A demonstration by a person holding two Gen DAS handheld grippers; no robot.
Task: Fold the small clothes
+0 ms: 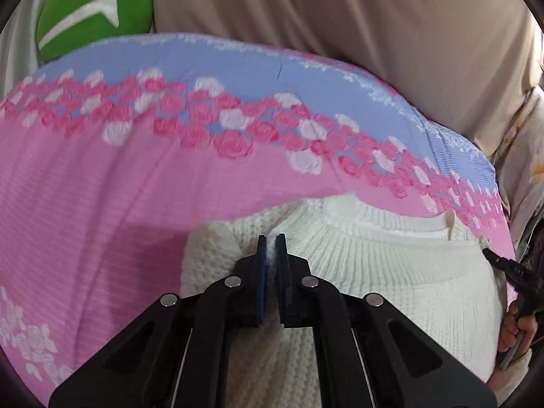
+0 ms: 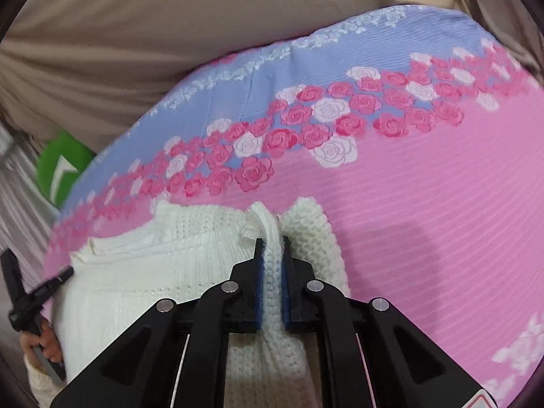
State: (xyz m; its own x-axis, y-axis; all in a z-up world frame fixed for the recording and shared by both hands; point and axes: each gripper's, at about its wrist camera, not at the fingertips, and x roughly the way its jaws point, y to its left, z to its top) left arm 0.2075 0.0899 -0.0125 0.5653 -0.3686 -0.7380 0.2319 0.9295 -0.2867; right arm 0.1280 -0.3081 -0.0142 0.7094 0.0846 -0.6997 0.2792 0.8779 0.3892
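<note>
Left wrist view shows the left gripper [image 1: 271,243] clenched on a white knitted sweater [image 1: 391,272] lying on the pink rose-patterned bedspread [image 1: 102,187]; the right gripper [image 2: 272,246] likewise pinches its opposite shoulder, garment spanning between them.

It looks like a home bedroom: a pink-and-blue rose-print bedspread [image 1: 102,187] covers a bed, beige drapes [image 1: 340,10] behind, a green cushion [image 1: 95,10] at its far edge.

White knit sweater [image 1: 391,272] on pink bedspread [image 1: 102,187]
</note>
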